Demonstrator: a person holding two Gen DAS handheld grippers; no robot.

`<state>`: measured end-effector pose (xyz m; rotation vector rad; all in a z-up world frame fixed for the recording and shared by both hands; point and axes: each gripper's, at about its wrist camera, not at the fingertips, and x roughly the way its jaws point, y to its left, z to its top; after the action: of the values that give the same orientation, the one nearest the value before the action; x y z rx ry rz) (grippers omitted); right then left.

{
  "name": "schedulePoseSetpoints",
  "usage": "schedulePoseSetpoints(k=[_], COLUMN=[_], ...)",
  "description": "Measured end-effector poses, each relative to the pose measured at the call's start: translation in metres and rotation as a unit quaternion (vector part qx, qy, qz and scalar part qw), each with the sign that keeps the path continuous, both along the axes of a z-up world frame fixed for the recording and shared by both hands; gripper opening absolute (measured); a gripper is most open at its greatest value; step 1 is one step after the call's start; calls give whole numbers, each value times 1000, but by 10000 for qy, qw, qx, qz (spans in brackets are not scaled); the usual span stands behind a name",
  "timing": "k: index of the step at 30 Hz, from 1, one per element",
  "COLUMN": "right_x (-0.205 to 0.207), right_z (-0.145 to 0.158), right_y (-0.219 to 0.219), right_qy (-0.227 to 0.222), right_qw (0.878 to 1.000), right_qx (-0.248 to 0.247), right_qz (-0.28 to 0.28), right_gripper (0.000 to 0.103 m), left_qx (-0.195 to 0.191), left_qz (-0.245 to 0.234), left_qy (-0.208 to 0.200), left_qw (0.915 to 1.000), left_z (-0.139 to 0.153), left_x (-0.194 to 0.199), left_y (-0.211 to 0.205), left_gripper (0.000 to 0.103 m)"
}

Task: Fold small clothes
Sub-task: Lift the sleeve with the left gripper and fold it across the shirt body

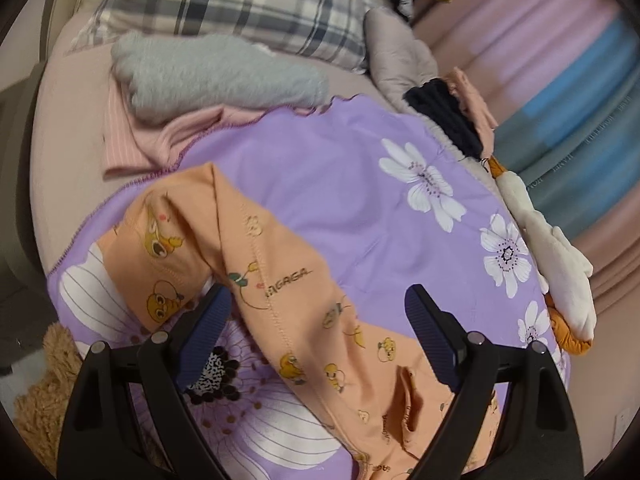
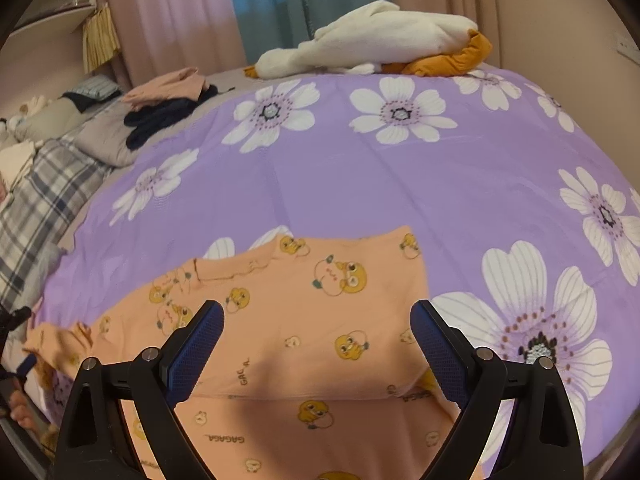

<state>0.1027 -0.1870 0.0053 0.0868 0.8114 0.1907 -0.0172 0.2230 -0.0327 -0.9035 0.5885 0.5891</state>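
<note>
An orange child's garment [image 1: 280, 280] printed with yellow cartoon ducks lies on a purple flowered quilt [image 1: 340, 168]. In the left wrist view it is bunched, with a seam running diagonally between the fingers. My left gripper [image 1: 320, 320] is open just above it, holding nothing. In the right wrist view the same garment [image 2: 320, 320] lies flatter, with a folded edge across its lower part. My right gripper [image 2: 318, 336] is open above it, empty.
A grey fleece item [image 1: 220, 72] on pink clothing [image 1: 160, 136] and a plaid pillow [image 1: 240, 0] lie beyond. A dark and pink clothes pile [image 2: 168, 108] and a white goose plush [image 2: 380, 40] sit at the quilt's far edge. A brown teddy [image 1: 44, 400] lies near left.
</note>
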Motion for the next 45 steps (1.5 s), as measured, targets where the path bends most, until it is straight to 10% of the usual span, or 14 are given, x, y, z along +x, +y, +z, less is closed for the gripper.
schedulePoseSetpoints(k=[12,23,34,45], right_x=[3,4,-1,-3], right_z=[-9,-15,-8,-4], right_y=[8,13,9,9], right_qy=[293,426,333,280], right_qw=[9995,9989,9993,9993], right_qx=[-128,-171,125,181], right_qz=[17,65,134,153], right_gripper=[94,94,94,94], left_qx=[-839,-953,-800,-332], left_qz=[-221,-215,-941,-1773], left_qy=[-260,-451,-1447,-1468], left_qw=[9959,9942,9817,9726], left_z=[-31,-46,-11,5], left_x=[15,22,25,41], left_y=[14,16,-7,-50], left_gripper=[83,6,3,3])
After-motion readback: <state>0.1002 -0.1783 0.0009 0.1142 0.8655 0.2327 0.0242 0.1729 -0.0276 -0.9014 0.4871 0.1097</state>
